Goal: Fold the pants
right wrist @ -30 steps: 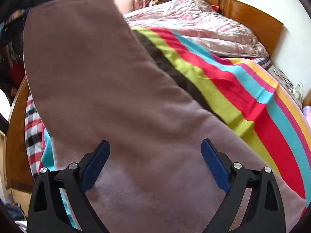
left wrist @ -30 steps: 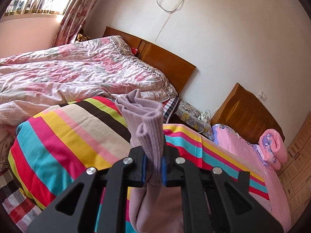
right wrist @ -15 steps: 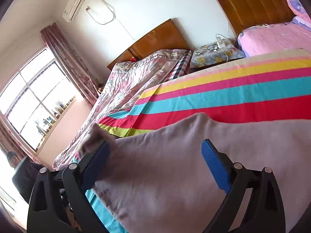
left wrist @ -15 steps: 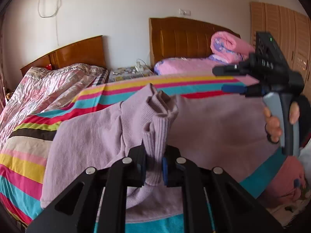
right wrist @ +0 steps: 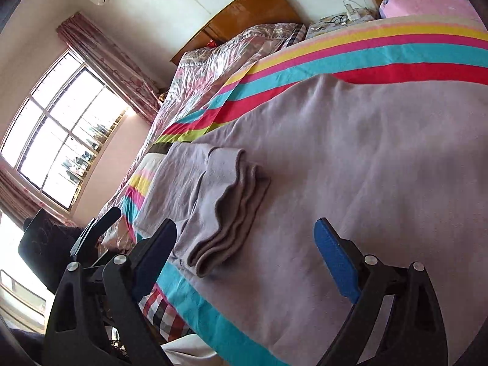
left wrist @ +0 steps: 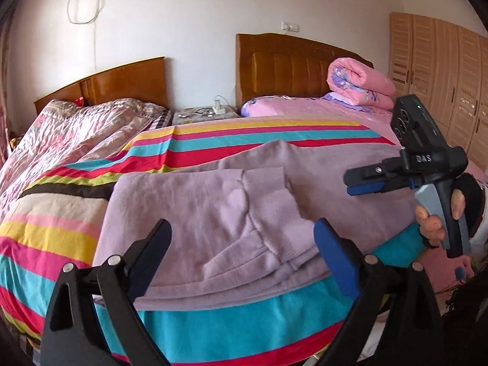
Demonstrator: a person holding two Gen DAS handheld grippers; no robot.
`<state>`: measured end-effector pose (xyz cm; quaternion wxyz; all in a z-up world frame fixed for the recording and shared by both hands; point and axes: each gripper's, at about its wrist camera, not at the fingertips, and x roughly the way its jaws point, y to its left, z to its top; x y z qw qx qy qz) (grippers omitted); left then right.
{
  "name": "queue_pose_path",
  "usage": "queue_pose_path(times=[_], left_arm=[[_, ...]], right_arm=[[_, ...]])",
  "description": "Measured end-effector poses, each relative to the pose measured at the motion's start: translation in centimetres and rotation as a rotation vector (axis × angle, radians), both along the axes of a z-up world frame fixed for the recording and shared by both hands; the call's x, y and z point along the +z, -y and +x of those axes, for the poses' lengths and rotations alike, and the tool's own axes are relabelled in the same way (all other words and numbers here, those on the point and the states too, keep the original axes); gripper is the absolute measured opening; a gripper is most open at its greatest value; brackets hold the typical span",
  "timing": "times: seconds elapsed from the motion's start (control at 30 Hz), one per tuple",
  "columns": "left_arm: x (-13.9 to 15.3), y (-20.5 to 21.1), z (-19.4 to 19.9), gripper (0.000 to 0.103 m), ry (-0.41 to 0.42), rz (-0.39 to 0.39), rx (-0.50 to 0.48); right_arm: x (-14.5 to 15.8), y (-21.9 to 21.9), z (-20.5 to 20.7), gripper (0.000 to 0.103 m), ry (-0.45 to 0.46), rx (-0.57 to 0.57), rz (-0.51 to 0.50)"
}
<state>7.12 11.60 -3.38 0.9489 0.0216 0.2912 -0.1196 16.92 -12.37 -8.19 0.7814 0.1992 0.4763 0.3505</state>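
Note:
Lilac knit pants (left wrist: pixel 213 207) lie spread on the striped blanket (left wrist: pixel 250 143), with their ribbed cuffs (left wrist: pixel 274 213) folded back on top of the fabric. My left gripper (left wrist: pixel 241 241) is open and empty just above and in front of the cuffs. In the right wrist view the pants (right wrist: pixel 350 158) fill the bed's near side, with the cuffs (right wrist: pixel 225 204) stacked at the left. My right gripper (right wrist: pixel 247 253) is open and empty over the pants. It also shows in the left wrist view (left wrist: pixel 366 184), hand-held at the right.
A quilted floral duvet (left wrist: pixel 76 131) covers the bed at the left. A nightstand (left wrist: pixel 204 113) with cables stands between two wooden headboards. A rolled pink quilt (left wrist: pixel 360 85) lies on the far bed. A wardrobe (left wrist: pixel 442 76) is at the right, a window (right wrist: pixel 58 137) at the left.
My left gripper has opened and let go of the cuffs, which now lie on the pants. The right gripper has stayed open and shifted over the spread fabric.

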Motion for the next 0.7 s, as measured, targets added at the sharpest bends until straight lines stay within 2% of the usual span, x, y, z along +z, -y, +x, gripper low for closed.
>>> queue_pose_path(times=[0.1,0.17,0.23,0.3,0.37,0.5,0.53,0.57,0.6,0.63,0.67,0.7], left_arm=[[-1.9,-5.1,0.2,0.095,-0.05,-0.04,0.202],[-3.0,-8.0,0.5,0.095,-0.08,-0.065,0.308],[-3.6,-9.8,0.5,0.095,-0.089,-0.102,0.34],[-4.0,-10.8,0.9,0.095,-0.101,-0.099,0.352],[-4.4,-11.1,1.4,0.095,-0.111,-0.091,0.343],[-4.9,-10.9,1.6,0.095,-0.105,-0.1,0.33],[-5.1,-10.9,1.6,0.095,-0.102,-0.104,0.328],[-5.2,-11.0,1.4,0.095,-0.102,-0.112,0.33],[-5.4,-11.1,1.5,0.095,-0.104,-0.123,0.33],[-5.5,-11.2,1.5,0.095,-0.103,-0.131,0.329],[-5.5,-10.9,1.6,0.095,-0.1,-0.128,0.328],[-5.4,-10.9,1.6,0.095,-0.096,-0.121,0.331]], right_arm=[[-1.0,-2.7,-0.8,0.083,-0.049,0.074,-0.053],[-1.0,-4.2,-1.2,0.083,-0.045,0.105,-0.086],[-0.8,-5.8,-1.5,0.081,-0.064,0.149,-0.075],[-1.1,-7.4,-1.5,0.079,-0.108,0.188,-0.053],[-1.4,-8.1,-1.0,0.077,-0.115,0.157,-0.049],[-2.1,-7.4,1.4,0.071,-0.17,0.042,0.05],[-2.1,-7.4,1.8,0.062,-0.166,0.031,0.039],[-2.1,-7.6,2.0,0.048,-0.154,0.025,0.017],[-2.2,-7.7,2.1,0.04,-0.147,0.012,-0.008],[-2.2,-8.0,2.2,0.022,-0.135,0.003,-0.033],[-1.6,-8.4,2.1,0.017,-0.097,0.01,-0.057],[-0.7,-8.9,1.9,0.016,-0.033,0.024,-0.094]])
